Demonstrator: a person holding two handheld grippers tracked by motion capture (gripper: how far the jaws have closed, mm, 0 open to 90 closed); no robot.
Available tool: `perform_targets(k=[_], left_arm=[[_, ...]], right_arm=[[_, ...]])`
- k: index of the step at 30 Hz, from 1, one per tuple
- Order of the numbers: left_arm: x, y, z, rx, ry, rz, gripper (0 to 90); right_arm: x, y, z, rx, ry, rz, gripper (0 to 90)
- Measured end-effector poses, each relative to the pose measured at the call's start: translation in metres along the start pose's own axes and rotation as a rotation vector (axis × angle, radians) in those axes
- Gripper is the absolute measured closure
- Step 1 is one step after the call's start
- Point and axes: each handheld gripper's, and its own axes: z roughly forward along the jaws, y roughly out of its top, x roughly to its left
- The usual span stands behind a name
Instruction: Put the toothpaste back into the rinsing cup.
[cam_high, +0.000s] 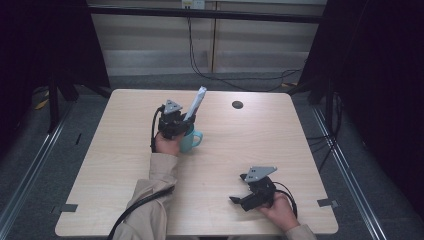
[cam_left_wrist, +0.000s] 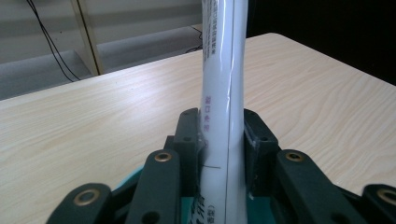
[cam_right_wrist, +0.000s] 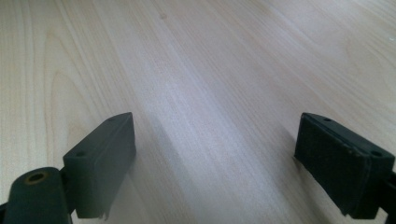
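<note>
A white tube (cam_high: 196, 103) with printed text stands tilted, its lower end inside a teal mug (cam_high: 191, 140) near the middle of the table. My left gripper (cam_high: 186, 120) is shut on the tube just above the mug's rim. In the left gripper view the tube (cam_left_wrist: 223, 93) rises between the two black pads (cam_left_wrist: 189, 140), and a bit of the teal mug rim (cam_left_wrist: 133, 179) shows below. My right gripper (cam_high: 239, 188) rests low at the front right of the table, open, with bare wood between its pads (cam_right_wrist: 100, 161).
The light wooden table (cam_high: 120, 150) has a round black cable hole (cam_high: 237, 104) at the back. Dark curtains hang on both sides. Cables run across the floor behind the table.
</note>
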Motion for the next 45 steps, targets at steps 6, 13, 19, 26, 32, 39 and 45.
perform_targets(k=[6,13,19,26,32,39,45], left_arm=[[0.0018,0.0018,-0.0015,-0.004,-0.005,-0.012,69.1],[0.0009,0.0049,-0.0025,-0.002,-0.006,-0.004,67.2],[0.001,0.0063,-0.0035,0.012,0.004,0.003,72.0],[0.0001,0.0047,-0.0063,0.007,0.025,0.001,72.5],[0.002,0.0052,-0.0082,0.016,0.003,0.018,73.3],[0.0009,0.0058,-0.0076,0.026,0.013,0.028,72.9],[-0.0005,0.0089,-0.008,0.028,0.019,0.038,74.3]], right_arm=[[0.0,0.0,0.0,0.0,0.0,0.0,11.6],[0.0,0.0,0.0,0.0,0.0,0.0,11.6],[0.0,0.0,0.0,0.0,0.0,0.0,11.6],[0.0,0.0,0.0,0.0,0.0,0.0,11.6],[0.0,0.0,0.0,0.0,0.0,0.0,11.6],[0.0,0.0,0.0,0.0,0.0,0.0,11.6],[-0.0001,0.0,0.0,0.0,0.0,-0.001,11.6]])
